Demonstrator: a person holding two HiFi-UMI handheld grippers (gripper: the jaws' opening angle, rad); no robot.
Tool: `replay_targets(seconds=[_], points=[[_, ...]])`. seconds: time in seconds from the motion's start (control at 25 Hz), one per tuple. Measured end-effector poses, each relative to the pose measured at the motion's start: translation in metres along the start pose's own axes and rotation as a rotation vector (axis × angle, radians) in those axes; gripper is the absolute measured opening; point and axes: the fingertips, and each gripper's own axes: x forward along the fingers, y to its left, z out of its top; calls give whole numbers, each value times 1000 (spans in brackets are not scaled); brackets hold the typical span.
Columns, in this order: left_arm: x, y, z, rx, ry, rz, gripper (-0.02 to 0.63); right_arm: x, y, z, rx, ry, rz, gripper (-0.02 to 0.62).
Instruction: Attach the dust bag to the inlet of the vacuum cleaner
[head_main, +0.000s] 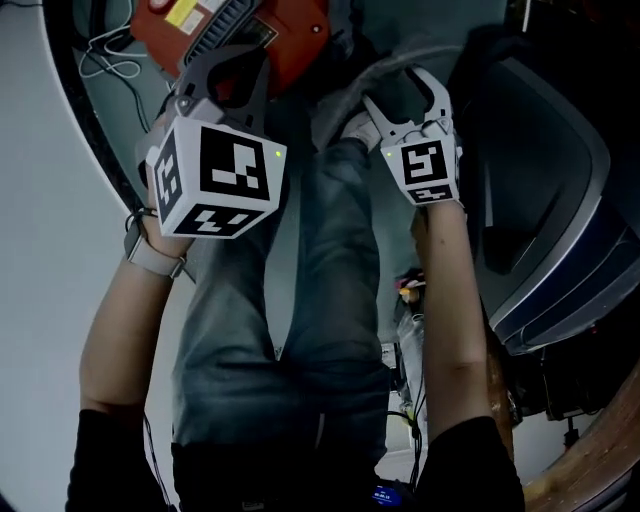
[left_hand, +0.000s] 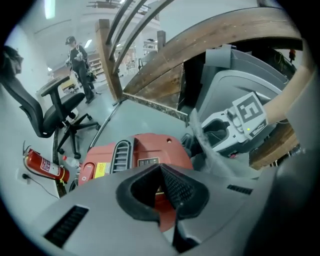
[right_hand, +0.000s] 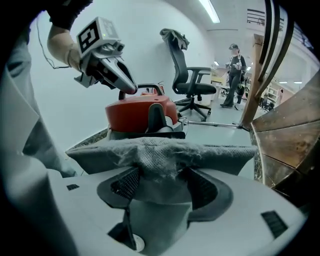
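Note:
The red vacuum cleaner (head_main: 230, 30) (left_hand: 145, 155) (right_hand: 135, 112) stands on the floor ahead of my legs. My left gripper (head_main: 232, 75) (left_hand: 161, 172) (right_hand: 131, 90) hovers just over its top, fingertips together with nothing between them. The grey fabric dust bag (right_hand: 160, 155) (head_main: 392, 80) lies draped across my right gripper (right_hand: 160, 175) (head_main: 400, 95) (left_hand: 220, 131). That gripper's jaws stand wide apart, and the frayed cloth sits loosely between the pads without being pinched. The bag is a short way to the right of the vacuum. The vacuum's inlet is not visible.
A large dark grey curved casing (head_main: 560, 200) rises close on my right. A curved wooden frame (left_hand: 210, 45) (right_hand: 285, 130) stands behind it. An office chair (left_hand: 50, 110) (right_hand: 187, 75), a fire extinguisher (left_hand: 45, 167), a floor cable (head_main: 110, 60) and a distant standing person (left_hand: 80, 60) lie beyond.

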Motion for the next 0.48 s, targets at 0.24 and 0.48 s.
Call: replay_targets(seconds=[0.24,0.48], points=[[14,-7,-3,95,69,-4,14,11,0,0,-26,11,35,291],[15,-5,2,-207,28,-133,12,15,-3,-1,-33,89,112,308]])
